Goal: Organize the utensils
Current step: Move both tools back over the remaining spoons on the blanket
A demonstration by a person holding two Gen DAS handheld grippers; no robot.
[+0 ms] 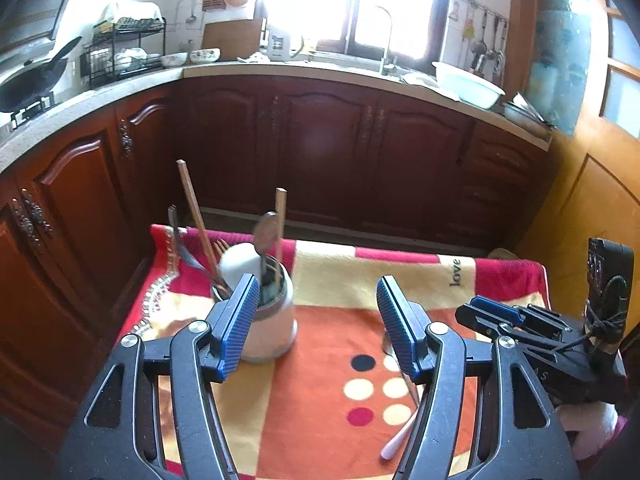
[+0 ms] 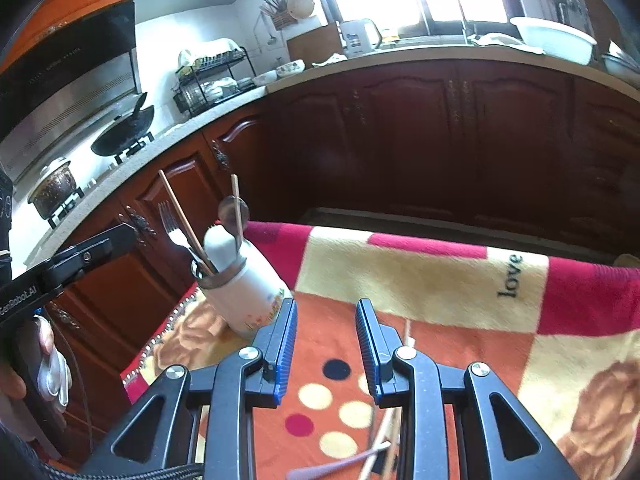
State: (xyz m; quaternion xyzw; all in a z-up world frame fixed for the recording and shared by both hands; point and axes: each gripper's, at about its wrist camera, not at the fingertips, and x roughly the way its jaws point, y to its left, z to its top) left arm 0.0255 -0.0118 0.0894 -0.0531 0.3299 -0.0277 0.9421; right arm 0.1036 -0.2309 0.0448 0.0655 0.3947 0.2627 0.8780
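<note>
A white utensil holder (image 1: pixel 272 328) stands on the patterned blanket (image 1: pixel 344 280) at the table's left; it also shows in the right wrist view (image 2: pixel 248 292). It holds a fork (image 2: pixel 172 224), chopsticks (image 1: pixel 196 216), a metal spoon (image 1: pixel 266 232) and a white-handled utensil. My left gripper (image 1: pixel 316 316) is open and empty, its left finger in front of the holder. A spoon with a white handle (image 1: pixel 400 432) lies on the blanket under its right finger. My right gripper (image 2: pixel 326 336) is open and empty above the blanket. Loose chopsticks and a spoon (image 2: pixel 360 460) lie below it.
Dark wooden kitchen cabinets (image 1: pixel 328 140) run behind the table under a counter with a dish rack (image 1: pixel 124 52), a wok (image 1: pixel 32 80) and a basin (image 1: pixel 468 80). The right gripper's body (image 1: pixel 540 340) shows at the right of the left wrist view. A wooden door (image 1: pixel 592 184) stands at the right.
</note>
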